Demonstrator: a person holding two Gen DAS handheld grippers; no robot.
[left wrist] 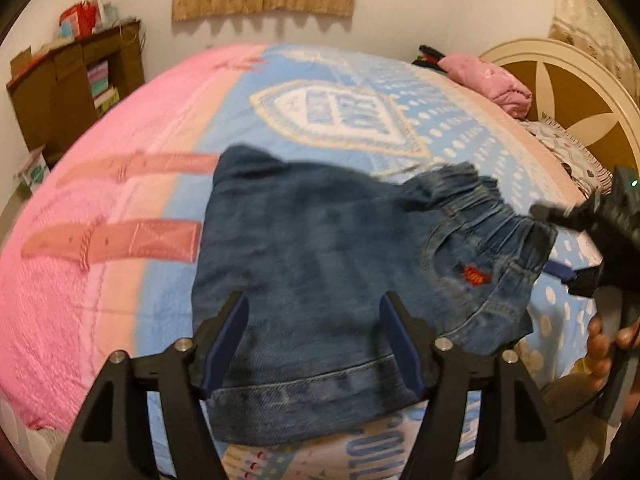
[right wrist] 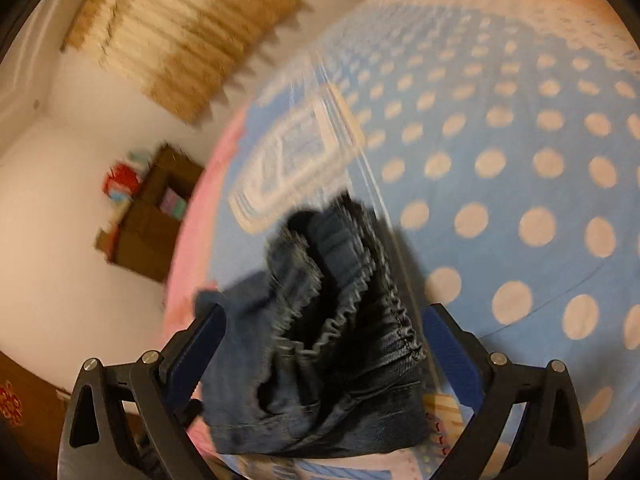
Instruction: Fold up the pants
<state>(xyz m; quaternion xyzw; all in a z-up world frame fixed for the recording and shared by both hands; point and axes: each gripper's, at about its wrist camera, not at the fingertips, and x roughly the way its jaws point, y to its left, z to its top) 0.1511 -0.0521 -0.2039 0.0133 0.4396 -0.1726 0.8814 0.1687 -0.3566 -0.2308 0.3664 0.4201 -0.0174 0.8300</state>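
You've got the pants (left wrist: 332, 264) folded short on the bed (left wrist: 100, 264) — both grippers, left (left wrist: 312, 344) and right (right wrist: 320, 364), released — only tidying looks left.

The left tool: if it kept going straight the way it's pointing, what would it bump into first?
Most likely the jeans: the left tool points down at the denim lying on the bed, its blue pads open astride the hem. Depth is hard to judge.
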